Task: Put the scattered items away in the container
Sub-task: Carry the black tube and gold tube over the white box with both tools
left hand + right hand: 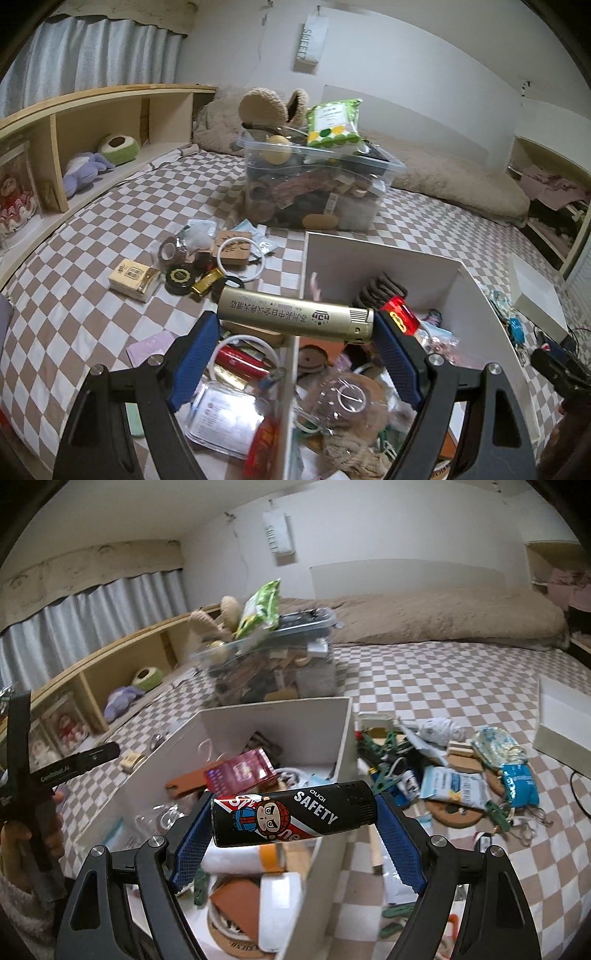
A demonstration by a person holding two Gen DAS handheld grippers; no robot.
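My left gripper [295, 321] is shut on a gold lighter [295, 315], held crosswise over the left wall of the white open box [384, 254]. My right gripper [293, 821] is shut on a black lighter [293, 819] marked SAFETY, held crosswise over the right wall of the same white box [343, 731]. The box holds several small items, among them a red packet [242, 771] and a tape roll [273, 856]. Scattered items lie on the checkered bed left of the box [192, 266] and right of it [454, 779].
A full clear plastic bin [314, 177] stands beyond the box, with a green packet [334, 123] on top. A wooden shelf [92, 122] with plush toys runs along the left. A white lid [561, 720] lies at the right. A brown blanket [443, 616] lies at the back.
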